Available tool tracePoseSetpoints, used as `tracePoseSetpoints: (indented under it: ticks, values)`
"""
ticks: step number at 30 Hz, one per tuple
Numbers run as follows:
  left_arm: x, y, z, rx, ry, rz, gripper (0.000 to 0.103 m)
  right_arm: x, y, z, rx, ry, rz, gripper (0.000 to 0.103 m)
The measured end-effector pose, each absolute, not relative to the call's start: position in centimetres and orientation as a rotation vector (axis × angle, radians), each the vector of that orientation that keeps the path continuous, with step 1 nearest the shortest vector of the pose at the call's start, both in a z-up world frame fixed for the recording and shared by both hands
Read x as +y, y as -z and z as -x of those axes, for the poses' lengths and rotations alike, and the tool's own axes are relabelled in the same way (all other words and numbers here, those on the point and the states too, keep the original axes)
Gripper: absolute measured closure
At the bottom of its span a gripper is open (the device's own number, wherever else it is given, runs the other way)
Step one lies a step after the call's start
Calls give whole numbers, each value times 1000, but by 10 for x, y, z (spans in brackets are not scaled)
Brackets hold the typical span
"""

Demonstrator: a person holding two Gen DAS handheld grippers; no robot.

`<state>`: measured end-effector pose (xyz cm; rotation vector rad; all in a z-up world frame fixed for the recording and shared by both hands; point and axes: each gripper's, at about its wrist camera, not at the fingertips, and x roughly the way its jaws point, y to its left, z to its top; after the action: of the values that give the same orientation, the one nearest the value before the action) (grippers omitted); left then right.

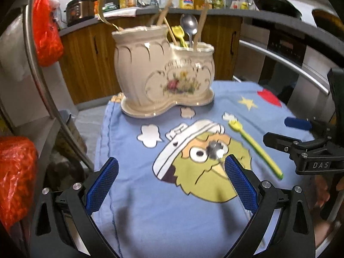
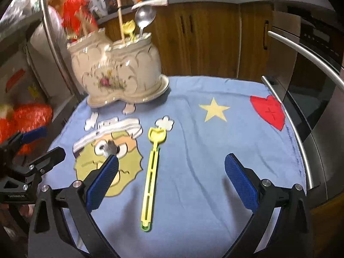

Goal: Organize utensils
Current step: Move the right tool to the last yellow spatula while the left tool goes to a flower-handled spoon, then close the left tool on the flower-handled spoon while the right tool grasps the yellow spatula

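A cream double-pot ceramic utensil holder (image 1: 163, 71) stands at the far left of a blue cartoon cloth (image 1: 172, 215); it also shows in the right wrist view (image 2: 120, 73). It holds wooden sticks, a metal spoon (image 1: 189, 24) and a yellow utensil. A yellow plastic shovel-spoon (image 2: 151, 172) lies flat on the cloth, between my right gripper's fingers and ahead of them; it also shows in the left wrist view (image 1: 255, 146). A small metal spoon (image 1: 215, 150) lies on the cartoon face. My left gripper (image 1: 172, 174) is open and empty. My right gripper (image 2: 172, 172) is open and empty.
Wooden kitchen cabinets (image 2: 210, 38) and a counter with bottles stand behind. A steel oven with bar handles (image 2: 305, 53) is at the right. Red plastic bags (image 1: 45, 28) hang at the left. The cloth's edges drop off at left and right.
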<state>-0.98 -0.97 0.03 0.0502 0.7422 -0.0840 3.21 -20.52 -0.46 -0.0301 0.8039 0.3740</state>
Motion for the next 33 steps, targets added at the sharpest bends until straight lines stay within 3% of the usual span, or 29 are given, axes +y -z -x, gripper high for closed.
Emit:
tracePoseSetpoints:
  ticks: [6,19,24,27,33]
  values:
    - [-11,10,9,768,98,-71,5,-194,17,-36,853,-399,90,9]
    - [-17,13,7,780,107,-88,5,-173,25,-42,872,-430,174,66]
    - [-20,14,6,787,127,-84,5,-172,25,-48,874,-429,166,72]
    - [-24,15,5,798,154,-73,5,-168,25,-49,863,-434,194,92]
    - [-37,19,4,816,193,-80,5,-187,18,-53,861,-423,98,93]
